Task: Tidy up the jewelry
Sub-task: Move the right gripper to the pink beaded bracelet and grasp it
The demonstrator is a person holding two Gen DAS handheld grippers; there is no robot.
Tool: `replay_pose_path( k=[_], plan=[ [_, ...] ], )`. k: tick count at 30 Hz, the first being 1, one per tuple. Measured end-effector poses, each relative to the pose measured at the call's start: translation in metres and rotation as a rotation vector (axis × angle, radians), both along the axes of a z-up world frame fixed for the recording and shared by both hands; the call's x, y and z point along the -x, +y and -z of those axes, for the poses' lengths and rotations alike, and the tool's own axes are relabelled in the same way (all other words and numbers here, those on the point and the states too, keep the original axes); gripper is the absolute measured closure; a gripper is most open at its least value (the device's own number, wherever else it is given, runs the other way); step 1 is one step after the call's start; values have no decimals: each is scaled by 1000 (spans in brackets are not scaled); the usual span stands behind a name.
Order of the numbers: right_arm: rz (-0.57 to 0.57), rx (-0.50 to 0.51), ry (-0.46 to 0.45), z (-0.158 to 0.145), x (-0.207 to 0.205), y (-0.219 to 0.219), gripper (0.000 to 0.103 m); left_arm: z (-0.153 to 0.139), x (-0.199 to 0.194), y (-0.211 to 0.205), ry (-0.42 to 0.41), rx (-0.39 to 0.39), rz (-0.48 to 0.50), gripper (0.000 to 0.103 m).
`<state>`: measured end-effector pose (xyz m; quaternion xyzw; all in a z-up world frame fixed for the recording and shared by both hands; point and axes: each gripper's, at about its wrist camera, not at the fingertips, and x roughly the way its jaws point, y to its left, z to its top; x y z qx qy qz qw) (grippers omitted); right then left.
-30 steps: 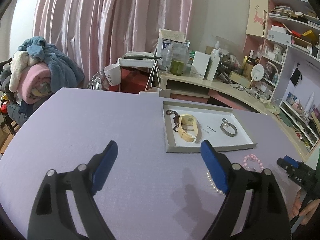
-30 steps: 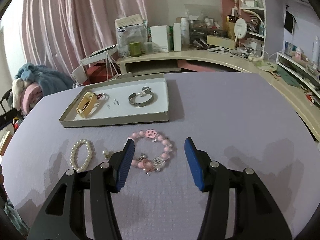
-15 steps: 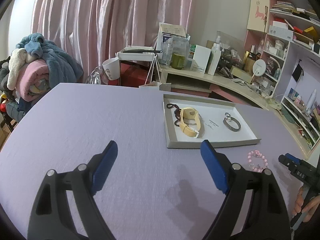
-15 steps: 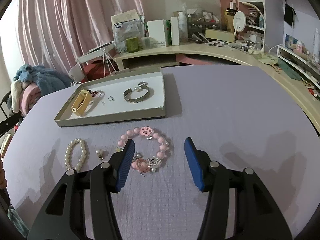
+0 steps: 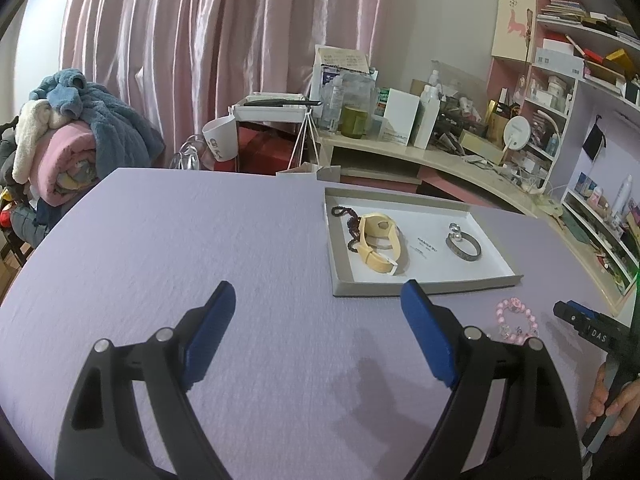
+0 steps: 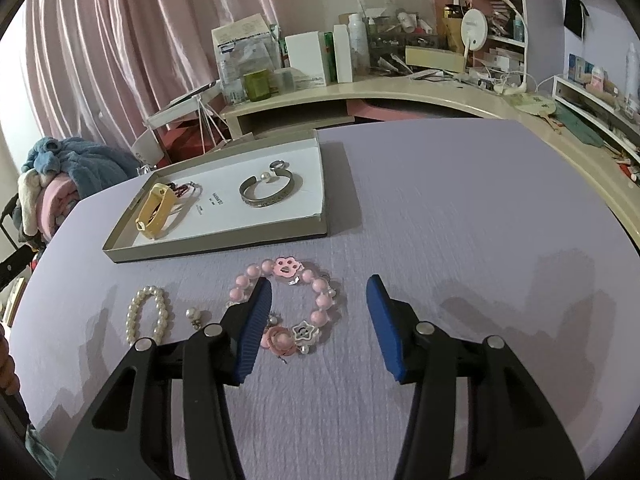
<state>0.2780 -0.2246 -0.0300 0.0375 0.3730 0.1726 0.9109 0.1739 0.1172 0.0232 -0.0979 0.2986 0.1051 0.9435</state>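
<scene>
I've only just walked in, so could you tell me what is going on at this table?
A person is sorting jewelry with a handheld gripper in each hand. The right gripper has just been closing its fingers around the pink bead bracelet on the table, not yet pressing it. The left gripper is open and empty. The tray holds a silver bangle and a yellow band; a pearl bracelet lies outside.

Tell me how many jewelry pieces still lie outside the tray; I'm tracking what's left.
3: a pink bead bracelet under the right gripper, a pearl bracelet to its left, a small pearl earring between them. More may be hidden.
</scene>
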Motion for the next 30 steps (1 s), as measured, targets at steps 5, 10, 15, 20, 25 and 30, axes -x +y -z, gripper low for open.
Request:
replay_pose_path(
  k=[5, 10, 15, 20, 25, 30],
  plan=[
    [-15, 27, 25, 4, -9, 9, 55, 3, -2, -2, 6, 0, 4, 18],
    [-23, 47, 72, 15, -21, 19, 58, 5, -4, -3, 12, -2, 10, 18],
    [-33, 98, 122, 30, -29, 26, 64, 8, -6, -4, 21, -1, 13, 18],
    [-41, 112, 137, 35, -31, 26, 89, 11, -7, -6, 27, -1, 18, 18],
    [-74, 58, 102, 18, -21, 25, 89, 11, -7, -6, 26, -2, 23, 18],
    [-134, 7, 26, -16, -5, 34, 89, 9, -5, -7, 19, 0, 24, 18]
  ],
)
